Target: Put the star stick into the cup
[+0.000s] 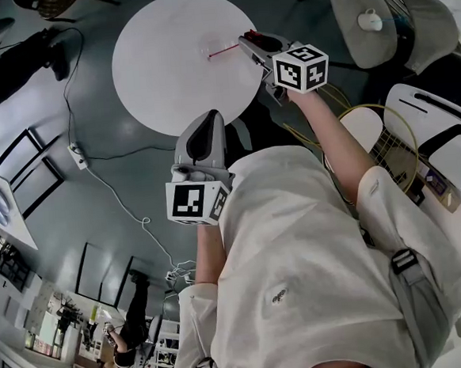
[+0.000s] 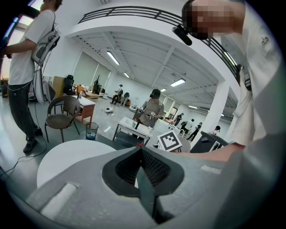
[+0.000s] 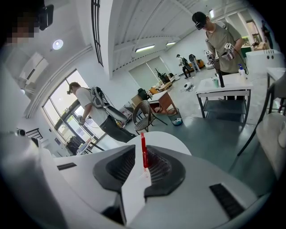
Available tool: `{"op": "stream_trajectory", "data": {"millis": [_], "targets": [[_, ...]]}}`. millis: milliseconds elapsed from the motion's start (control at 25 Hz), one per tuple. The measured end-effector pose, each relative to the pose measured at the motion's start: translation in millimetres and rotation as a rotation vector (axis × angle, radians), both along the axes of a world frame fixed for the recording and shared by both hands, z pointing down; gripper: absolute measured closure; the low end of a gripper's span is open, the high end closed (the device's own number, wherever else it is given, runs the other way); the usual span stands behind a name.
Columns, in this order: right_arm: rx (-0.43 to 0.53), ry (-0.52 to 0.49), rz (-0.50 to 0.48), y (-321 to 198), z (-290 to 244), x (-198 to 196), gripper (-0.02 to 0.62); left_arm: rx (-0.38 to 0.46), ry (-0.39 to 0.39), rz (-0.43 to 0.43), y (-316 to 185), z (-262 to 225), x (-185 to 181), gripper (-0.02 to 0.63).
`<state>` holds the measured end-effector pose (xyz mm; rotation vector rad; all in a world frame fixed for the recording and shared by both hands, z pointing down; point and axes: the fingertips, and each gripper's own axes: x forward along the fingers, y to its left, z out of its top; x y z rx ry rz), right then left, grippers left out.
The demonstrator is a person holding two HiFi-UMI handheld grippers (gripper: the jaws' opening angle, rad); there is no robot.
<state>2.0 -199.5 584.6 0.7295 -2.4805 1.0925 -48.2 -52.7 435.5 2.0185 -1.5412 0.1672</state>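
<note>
A thin red star stick (image 1: 222, 52) lies out over the round white table (image 1: 174, 72), pointing left from my right gripper (image 1: 245, 43). In the right gripper view the star stick (image 3: 143, 150) rises from between the jaw tips, against the right pad, with a white gap showing beside it, so the right gripper (image 3: 144, 166) stands slightly open around it. My left gripper (image 1: 212, 117) hovers at the table's near edge, shut and empty; in its own view the left gripper (image 2: 141, 150) has its pads together. No cup shows in any view.
A power strip and cable (image 1: 94, 170) trail over the grey floor left of the table. A white chair (image 1: 373, 21) stands at the right. A wicker chair (image 2: 62, 114), a bin (image 2: 91, 130), work tables (image 3: 223, 87) and several people stand farther off.
</note>
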Motion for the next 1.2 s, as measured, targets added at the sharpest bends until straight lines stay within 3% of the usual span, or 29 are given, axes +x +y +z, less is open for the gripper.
{"op": "stream_trajectory", "data": {"millis": [1200], "targets": [[-0.003, -0.004, 0.019, 5.3, -1.1, 10.4, 0.443, 0.018, -0.012, 0.004, 6.3, -5.0, 6.6, 0.597]]}}
